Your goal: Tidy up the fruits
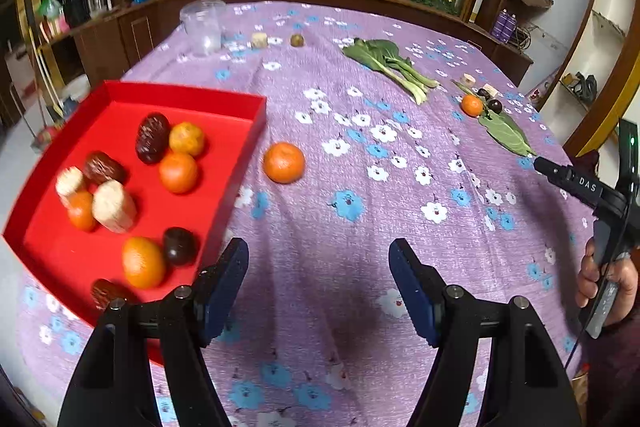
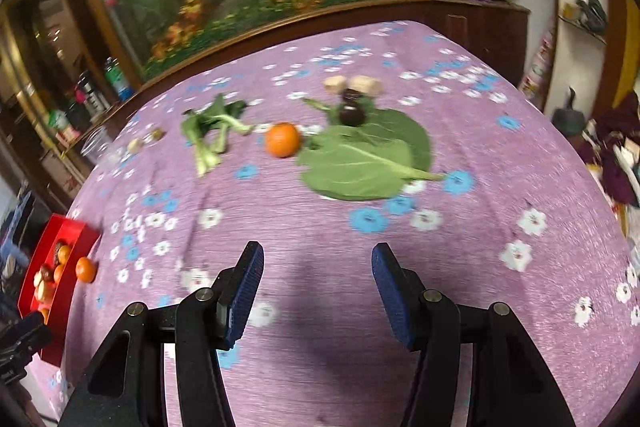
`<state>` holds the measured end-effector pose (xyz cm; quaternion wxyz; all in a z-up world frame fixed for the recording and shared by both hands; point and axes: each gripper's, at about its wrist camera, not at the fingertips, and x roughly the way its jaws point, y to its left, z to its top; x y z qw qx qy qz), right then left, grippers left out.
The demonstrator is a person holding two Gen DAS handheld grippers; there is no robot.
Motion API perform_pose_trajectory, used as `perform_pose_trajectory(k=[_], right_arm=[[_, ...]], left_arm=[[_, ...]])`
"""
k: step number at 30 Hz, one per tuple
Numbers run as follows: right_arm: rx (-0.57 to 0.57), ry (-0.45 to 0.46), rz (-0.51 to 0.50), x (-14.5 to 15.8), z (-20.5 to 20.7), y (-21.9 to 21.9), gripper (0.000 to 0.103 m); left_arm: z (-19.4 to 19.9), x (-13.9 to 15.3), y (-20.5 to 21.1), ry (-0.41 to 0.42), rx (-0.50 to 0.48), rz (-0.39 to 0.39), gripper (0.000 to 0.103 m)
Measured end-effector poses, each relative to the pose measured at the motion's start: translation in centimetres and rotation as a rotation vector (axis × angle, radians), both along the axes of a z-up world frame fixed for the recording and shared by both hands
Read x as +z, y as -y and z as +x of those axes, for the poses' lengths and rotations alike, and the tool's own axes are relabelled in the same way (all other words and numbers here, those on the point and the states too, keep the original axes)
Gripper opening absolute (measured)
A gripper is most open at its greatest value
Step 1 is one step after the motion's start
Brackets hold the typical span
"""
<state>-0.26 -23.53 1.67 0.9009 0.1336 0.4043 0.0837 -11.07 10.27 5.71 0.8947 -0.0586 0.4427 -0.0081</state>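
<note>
We see the purple flowered tablecloth (image 1: pixel 360 211) spreading past every frame edge. On its left sits the red tray (image 1: pixel 240 131), its near corner hidden behind the left gripper (image 1: pixel 318 283), whose fingers stand wide with nothing between them. The right gripper (image 2: pixel 318 287) is likewise parted and empty; its view is blurred. One tangerine (image 1: pixel 284 163) lies just beside the tray, another (image 2: pixel 282 139) near a big green leaf (image 2: pixel 360 163). Dark fruits (image 2: pixel 352 111) beyond it we cannot make out clearly. A hand (image 1: pixel 604 283) is cut off at right.
</note>
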Motion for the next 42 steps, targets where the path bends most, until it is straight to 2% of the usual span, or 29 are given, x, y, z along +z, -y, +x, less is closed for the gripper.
perform_pose_trajectory(k=[6, 11, 17, 20, 25, 29, 33, 37, 39, 41, 42], right_arm=[[0.022, -0.031, 0.038, -0.5, 0.1, -0.9, 0.061], [0.139, -0.034, 0.053, -0.2, 0.3, -5.8, 0.061], [0.338, -0.049, 0.051, 0.1, -0.2, -13.7, 0.061], [0.412, -0.038, 0.026, 0.4, -0.6, -16.8, 0.062], [0.412, -0.040, 0.018, 0.3, 0.0, -18.3, 0.062], [0.487, -0.035, 0.043, 0.7, 0.1, -21.0, 0.062], [0.573, -0.029, 0.021, 0.1, 0.4, -25.5, 0.062], [0.612, -0.034, 0.008, -0.7, 1.2, -29.1, 0.062], [0.619, -0.033, -0.025, -1.1, 1.3, -30.4, 0.060], [0.625, -0.024, -0.046, -1.2, 1.3, -30.9, 0.038], [0.636, -0.030, -0.036, -1.0, 1.4, -30.9, 0.037]], left_arm=[[0.1, 0.5, -1.2, 0.022, 0.037, -0.044, 0.072], [-0.3, 1.3, -4.0, 0.060, 0.120, -0.094, 0.072], [-0.7, 1.3, -7.1, 0.073, 0.205, -0.163, 0.073], [-0.6, 1.1, -7.1, 0.065, 0.183, -0.164, 0.073], [-0.3, 0.8, -6.0, 0.075, 0.118, -0.158, 0.073], [-0.2, 0.3, -6.2, 0.070, 0.123, -0.181, 0.073], [-0.7, 0.7, -7.3, 0.084, 0.152, -0.184, 0.073], [-1.1, 0.8, -8.3, 0.090, 0.172, -0.178, 0.073], [-1.0, 0.6, -8.4, 0.085, 0.173, -0.181, 0.073], [-0.9, 0.4, -8.3, 0.076, 0.168, -0.186, 0.073], [-0.8, 0.3, -8.2, 0.074, 0.164, -0.186, 0.073]])
